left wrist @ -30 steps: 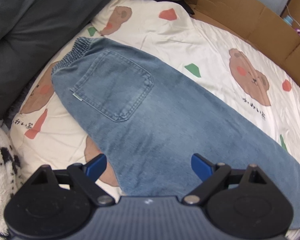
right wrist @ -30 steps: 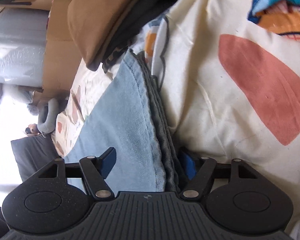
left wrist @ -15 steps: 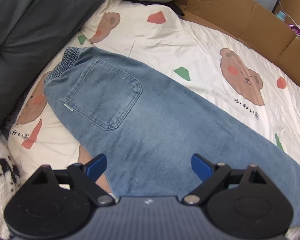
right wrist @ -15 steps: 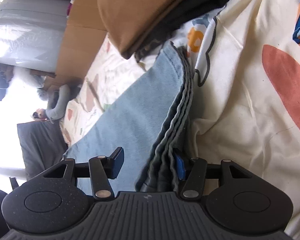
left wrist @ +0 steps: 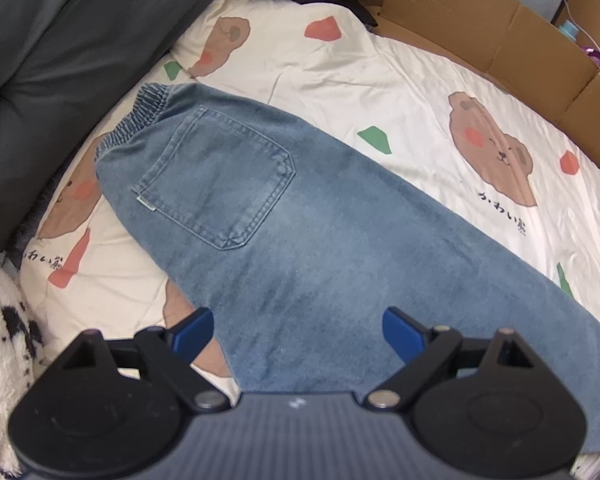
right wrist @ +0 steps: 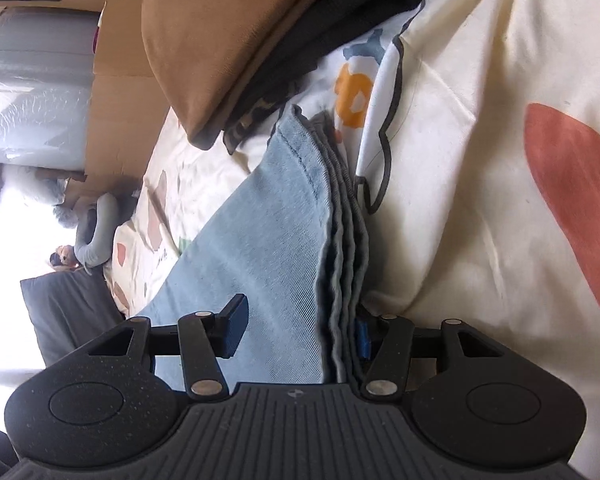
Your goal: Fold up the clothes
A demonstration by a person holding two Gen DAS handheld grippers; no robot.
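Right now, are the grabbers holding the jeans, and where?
Not gripped yet. The right gripper is open around the jeans' stacked leg hems. The left gripper hovers open above them.

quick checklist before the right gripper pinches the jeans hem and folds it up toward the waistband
1. Jeans lying flat on the bedsheet: ok.
2. All hem layers between the right gripper fingers: ok, stacked edges sit in the gap.
3. Right gripper clamped: not ok, jaws apart.
4. Left gripper clear of the denim: ok, open, holding nothing.
5. Waistband landing area free: ok.
6. Sheet not caught under the lower finger: cannot tell.
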